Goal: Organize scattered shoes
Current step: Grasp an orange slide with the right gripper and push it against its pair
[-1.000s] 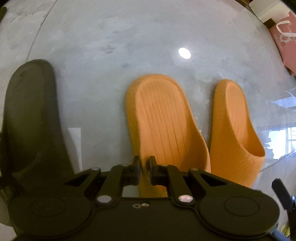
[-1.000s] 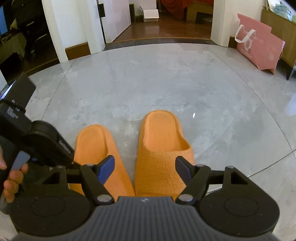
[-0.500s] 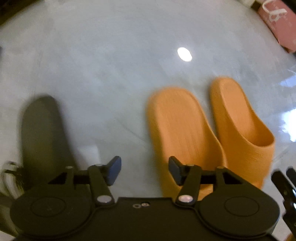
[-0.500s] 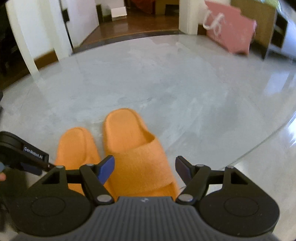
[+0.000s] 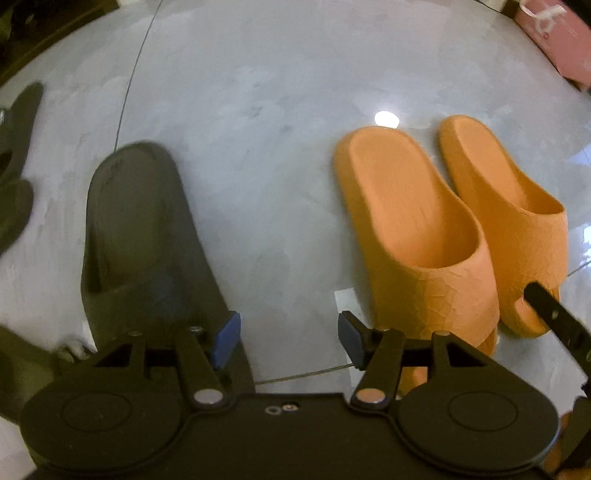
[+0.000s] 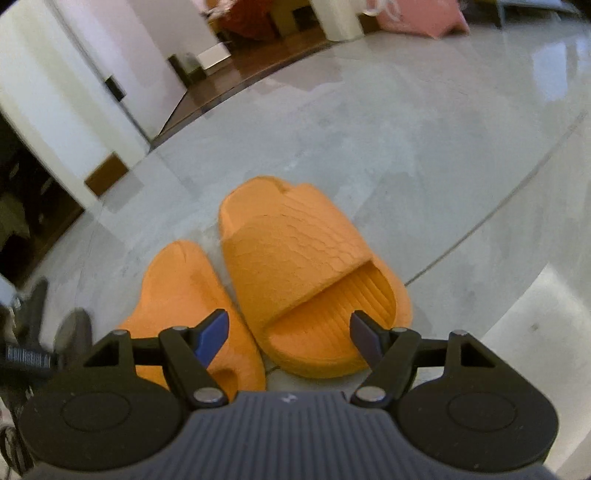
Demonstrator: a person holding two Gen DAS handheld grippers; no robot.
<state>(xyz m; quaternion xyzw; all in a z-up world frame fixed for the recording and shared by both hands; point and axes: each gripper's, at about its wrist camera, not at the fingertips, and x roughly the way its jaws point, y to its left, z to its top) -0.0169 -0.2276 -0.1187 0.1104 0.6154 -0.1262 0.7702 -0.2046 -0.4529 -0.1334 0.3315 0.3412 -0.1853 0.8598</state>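
Observation:
Two orange slippers stand side by side on the grey floor, the left one (image 5: 417,229) and the right one (image 5: 509,206). A dark slipper (image 5: 144,236) lies apart to their left. My left gripper (image 5: 288,339) is open over bare floor between the dark slipper and the orange pair, holding nothing. In the right wrist view my right gripper (image 6: 289,334) is open just above the toe end of the right orange slipper (image 6: 303,273), its fingers not touching it. The left orange slipper (image 6: 184,295) lies beside my right gripper's left finger.
Another dark shoe (image 5: 14,155) lies at the far left edge. A pink paper bag (image 5: 554,33) stands at the back right. White pillars (image 6: 74,74) and a doorway to a wooden floor lie beyond. Open floor stretches ahead of the slippers.
My left gripper, shut at the near end of the left orange slipper, has opened and drawn back to the left. My right gripper has rolled and sunk closer to the right orange slipper.

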